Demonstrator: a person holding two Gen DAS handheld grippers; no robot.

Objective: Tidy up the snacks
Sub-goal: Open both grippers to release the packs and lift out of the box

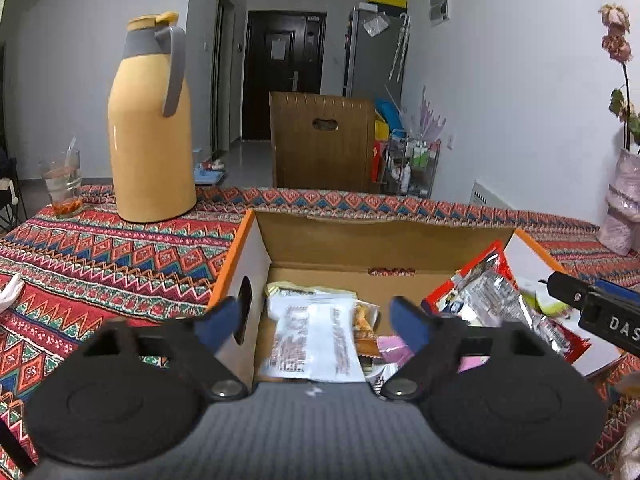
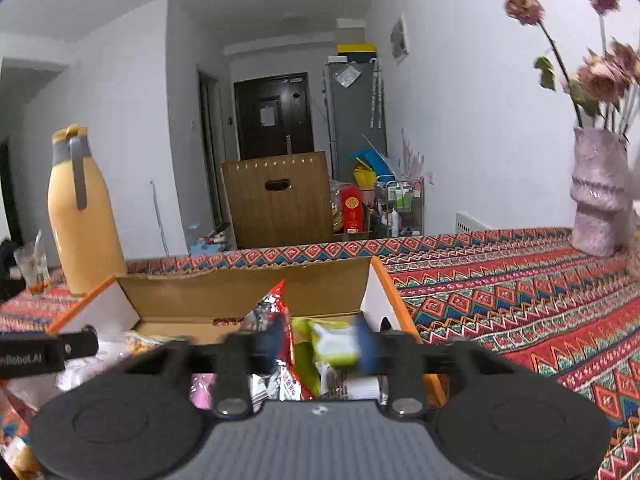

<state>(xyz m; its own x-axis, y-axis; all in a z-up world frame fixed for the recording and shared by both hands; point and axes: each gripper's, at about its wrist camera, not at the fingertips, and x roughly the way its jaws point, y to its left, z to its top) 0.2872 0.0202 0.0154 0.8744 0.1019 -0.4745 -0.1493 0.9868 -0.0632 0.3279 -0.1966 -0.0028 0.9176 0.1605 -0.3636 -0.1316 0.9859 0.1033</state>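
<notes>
Where snack packets (image 1: 316, 340) fill the cardboard box (image 1: 360, 240), left hand-held gripper (image 1: 320, 320) and right hand-held gripper (image 2: 316, 346) agape, empty.

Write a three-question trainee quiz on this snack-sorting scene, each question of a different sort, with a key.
1. True or false: the white packet lies inside the cardboard box.
2. Multiple choice: what stands on the tablecloth left of the box in the left wrist view? A) a yellow thermos jug B) a kettle on a stove C) a stack of plates
3. Fill in: the left tongs hover over the box with jaws ____.

Key: 1 true; 2 A; 3 open, nothing gripped.
</notes>
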